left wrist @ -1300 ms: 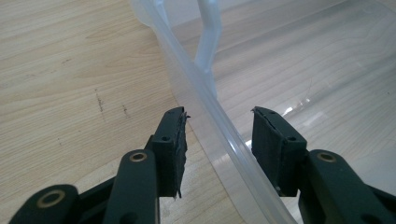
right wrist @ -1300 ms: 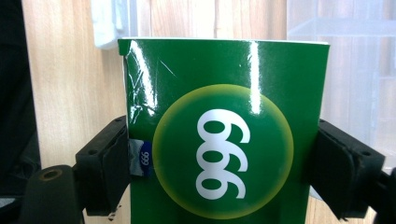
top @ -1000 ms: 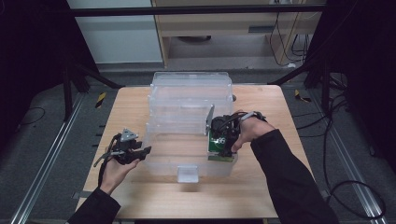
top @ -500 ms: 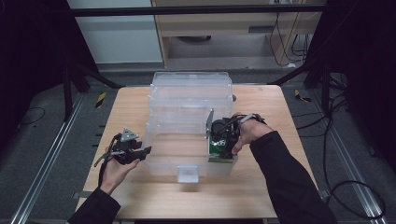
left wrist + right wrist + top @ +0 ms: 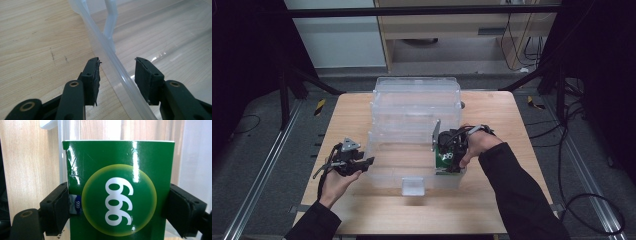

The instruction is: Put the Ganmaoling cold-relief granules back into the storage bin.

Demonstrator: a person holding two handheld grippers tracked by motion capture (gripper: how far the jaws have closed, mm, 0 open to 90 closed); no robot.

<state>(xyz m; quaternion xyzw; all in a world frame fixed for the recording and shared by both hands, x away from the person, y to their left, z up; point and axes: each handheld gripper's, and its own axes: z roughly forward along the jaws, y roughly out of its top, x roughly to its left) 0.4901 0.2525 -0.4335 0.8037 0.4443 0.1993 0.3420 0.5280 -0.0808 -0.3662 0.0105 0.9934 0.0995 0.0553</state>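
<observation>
Green and glossy, the box (image 5: 120, 192) printed with 999 sits clenched between the right tongs (image 5: 448, 159), pads pressing both its side edges, held at the near right corner of the clear plastic bin (image 5: 417, 107). One corner of the card is already creased, so a harder squeeze would likely crumple it further, while a slacker one could let the slick faces slide through the pads. Its lower edge looks close to the bin's rim; lowered askew, it might catch there and tip onto the desk (image 5: 492, 210) instead of dropping inside.

At the bin's near left side the left tongs (image 5: 362, 163) stand released astride the rim (image 5: 110, 57), one pad outside and one inside, neither touching. Should they close off-centre, the thin wall may flex or the light bin skid across the smooth wood.

Pale wood grain, lightly scuffed, covers the desk. Beyond it lie dark floor, metal rails, hazard-striped tape, a light cabinet and loose cables at the far right.
</observation>
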